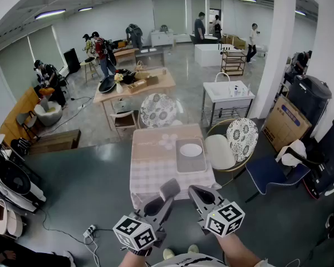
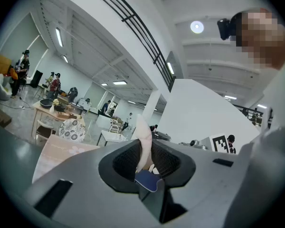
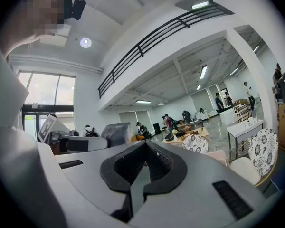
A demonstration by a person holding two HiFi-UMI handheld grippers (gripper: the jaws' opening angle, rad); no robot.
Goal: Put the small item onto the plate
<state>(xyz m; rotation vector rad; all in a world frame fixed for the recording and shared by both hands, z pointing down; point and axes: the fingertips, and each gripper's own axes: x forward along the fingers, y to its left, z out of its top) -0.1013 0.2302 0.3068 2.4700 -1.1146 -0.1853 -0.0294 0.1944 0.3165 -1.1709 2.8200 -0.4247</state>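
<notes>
My left claw (image 1: 168, 190) pinches the pale item (image 2: 143, 139); my right claw (image 1: 197, 193) is closed, empty. The plate (image 1: 191, 149) sits on the desk (image 1: 150, 174).

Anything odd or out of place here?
Nothing spilled or askew. The plate sits flat on its tray on the table. The left claw is shut on a pale small item; right claw is shut, empty.

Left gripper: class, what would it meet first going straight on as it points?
Probably nothing near: the left gripper points level over the table, so the way looks free, though depth is unclear.
</notes>
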